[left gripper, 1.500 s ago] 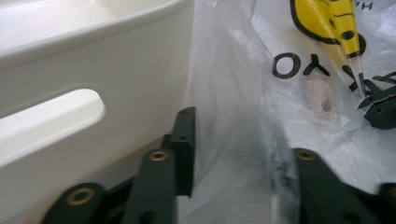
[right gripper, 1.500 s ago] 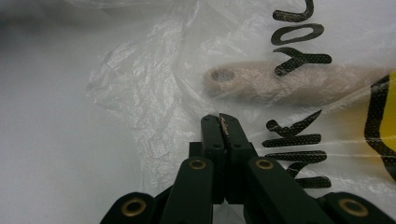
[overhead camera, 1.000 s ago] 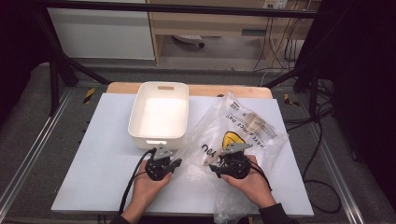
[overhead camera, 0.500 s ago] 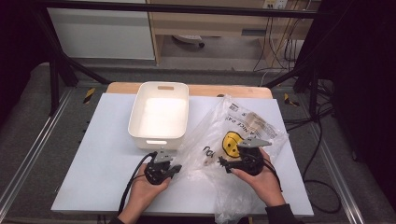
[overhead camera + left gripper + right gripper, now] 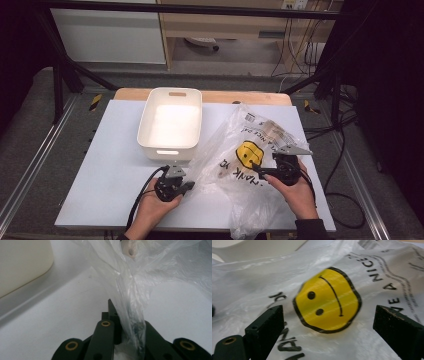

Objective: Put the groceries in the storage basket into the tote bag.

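Observation:
A clear plastic bag printed with a yellow smiley face and black letters lies crumpled on the white table, right of centre. My left gripper is shut on a gathered fold of the bag's left edge; the left gripper view has that fold pinched between the black jaws. My right gripper stands open beside the smiley, its jaws having just been opening. In the right gripper view the jaws frame the smiley and pinch nothing.
A white plastic bin stands empty behind the left gripper, also seen at the top left in the left gripper view. Light-coloured items sit inside the bag's far end. Cables trail off the table's right side.
My right hand has moved to the right, away from the left gripper, and its jaws have spread. The bag is stretched wider between the hands. The left hand has stayed put.

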A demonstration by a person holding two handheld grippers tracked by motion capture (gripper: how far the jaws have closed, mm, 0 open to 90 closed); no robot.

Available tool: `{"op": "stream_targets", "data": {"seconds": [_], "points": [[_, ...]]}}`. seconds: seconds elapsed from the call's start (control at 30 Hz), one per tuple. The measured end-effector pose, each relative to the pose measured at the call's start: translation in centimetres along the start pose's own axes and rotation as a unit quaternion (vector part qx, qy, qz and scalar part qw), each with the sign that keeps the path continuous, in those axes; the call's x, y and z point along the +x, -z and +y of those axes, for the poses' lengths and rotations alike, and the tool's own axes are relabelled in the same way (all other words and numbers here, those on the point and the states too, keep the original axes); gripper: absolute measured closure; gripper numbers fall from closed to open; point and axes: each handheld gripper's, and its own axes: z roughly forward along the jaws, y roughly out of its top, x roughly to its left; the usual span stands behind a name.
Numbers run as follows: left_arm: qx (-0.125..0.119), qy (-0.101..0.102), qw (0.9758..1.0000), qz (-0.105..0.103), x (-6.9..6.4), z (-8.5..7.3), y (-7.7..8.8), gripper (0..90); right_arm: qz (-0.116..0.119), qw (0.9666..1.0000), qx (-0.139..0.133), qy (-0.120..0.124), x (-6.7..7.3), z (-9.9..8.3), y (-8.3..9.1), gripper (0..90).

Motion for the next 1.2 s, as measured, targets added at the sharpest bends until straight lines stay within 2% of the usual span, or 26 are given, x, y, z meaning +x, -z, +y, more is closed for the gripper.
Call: {"op": "stream_targets", "data": {"seconds": [0.23, 0.47, 0.6, 0.7, 0.77, 0.87, 0.9, 0.97, 1.0, 1.1, 1.2], "points": [[0.006, -0.002, 1.0000, -0.001, 0.0, 0.0, -0.1, 89.9, -0.054, 0.9980, 0.028, -0.017, -2.5, -1.5, 0.7, 11.1], [0.012, -0.002, 0.9999, 0.002, 0.1, -0.2, -0.4, 89.9, -0.101, 0.9914, 0.057, -0.060, -4.3, -3.4, 1.8, 12.3], [0.018, -0.003, 0.9998, 0.002, 0.1, -0.3, -0.7, 89.8, -0.110, 0.9893, 0.065, -0.071, -4.7, -4.1, 2.1, 12.8], [0.018, -0.002, 0.9998, 0.003, 0.1, -0.2, -0.8, 89.8, -0.112, 0.9866, 0.088, -0.079, -5.1, -4.7, 2.0, 13.9], [0.019, -0.003, 0.9998, 0.002, 0.1, -0.3, -0.8, 89.7, -0.105, 0.9854, 0.102, -0.087, -5.2, -4.9, 1.7, 16.7], [0.018, -0.002, 0.9998, 0.001, 0.2, -0.3, -0.8, 89.7, -0.099, 0.9850, 0.117, -0.080, -4.9, -5.0, 1.2, 25.4], [0.017, -0.001, 0.9999, 0.002, 0.2, -0.3, -0.8, 89.7, -0.095, 0.9851, 0.124, -0.072, -4.7, -5.0, 1.0, 30.8], [0.017, 0.000, 0.9999, 0.000, 0.2, -0.3, -0.9, 89.6, -0.107, 0.9857, 0.121, -0.047, -4.4, -5.0, 0.7, 42.7], [0.017, 0.001, 0.9999, -0.001, 0.2, -0.3, -0.9, 89.6, -0.105, 0.9865, 0.118, -0.042, -4.4, -4.9, 0.7, 49.8], [0.017, 0.000, 0.9998, -0.001, 0.2, -0.2, -0.9, 89.6, -0.097, 0.9882, 0.113, -0.036, -4.5, -4.8, 0.5, 69.4], [0.017, 0.001, 0.9999, -0.001, 0.2, -0.2, -0.9, 89.6, -0.082, 0.9900, 0.108, -0.038, -5.1, -4.5, 0.1, 84.5]]}}
